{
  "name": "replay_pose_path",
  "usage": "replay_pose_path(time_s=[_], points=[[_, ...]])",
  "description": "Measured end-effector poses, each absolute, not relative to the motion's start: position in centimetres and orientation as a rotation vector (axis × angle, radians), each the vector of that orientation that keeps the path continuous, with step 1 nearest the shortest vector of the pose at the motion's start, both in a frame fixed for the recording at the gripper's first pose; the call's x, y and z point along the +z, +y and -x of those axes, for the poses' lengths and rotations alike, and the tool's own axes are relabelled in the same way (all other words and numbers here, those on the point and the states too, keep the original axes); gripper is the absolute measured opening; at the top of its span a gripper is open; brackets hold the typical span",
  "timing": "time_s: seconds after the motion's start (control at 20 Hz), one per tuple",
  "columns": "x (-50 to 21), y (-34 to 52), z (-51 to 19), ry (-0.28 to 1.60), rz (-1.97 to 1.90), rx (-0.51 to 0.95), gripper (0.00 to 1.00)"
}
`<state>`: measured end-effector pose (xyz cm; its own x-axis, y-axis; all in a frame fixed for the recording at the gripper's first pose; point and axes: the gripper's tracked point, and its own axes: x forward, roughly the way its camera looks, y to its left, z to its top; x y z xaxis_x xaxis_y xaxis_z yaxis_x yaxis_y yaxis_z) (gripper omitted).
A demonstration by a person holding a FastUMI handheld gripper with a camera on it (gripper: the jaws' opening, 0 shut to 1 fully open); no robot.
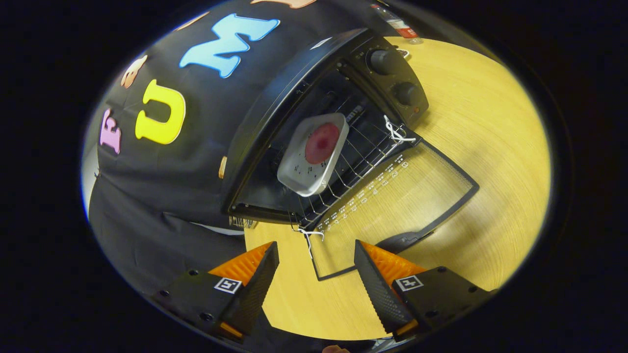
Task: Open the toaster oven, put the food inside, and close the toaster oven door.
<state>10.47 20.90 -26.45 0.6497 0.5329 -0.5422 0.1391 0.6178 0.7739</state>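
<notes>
The black toaster oven (274, 103) stands on the wooden table with its glass door (392, 201) folded down flat toward me. Inside, on the wire rack (358, 157), rests a white square plate (314, 154) holding a round red piece of food (322, 142). My gripper (316, 260) is open, with nothing between its fingers. It hovers over the near corner of the lowered door, and the door's dark handle (405, 240) lies just ahead of the right finger. Two control knobs (392, 73) sit on the oven's front panel, beyond the rack.
The light wooden table (490, 162) stretches out to the right of the oven and under the door. A bottle with a red label (400, 24) stands at the table's far edge behind the oven. White ties (397, 132) are knotted at the door hinges.
</notes>
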Motion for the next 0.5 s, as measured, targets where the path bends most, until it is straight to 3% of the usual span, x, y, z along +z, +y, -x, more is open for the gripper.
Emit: replay_pose_path(time_s=[0.5], points=[[-31.4,17.6,-6.5,0.932,-0.4,0.288,0.98]])
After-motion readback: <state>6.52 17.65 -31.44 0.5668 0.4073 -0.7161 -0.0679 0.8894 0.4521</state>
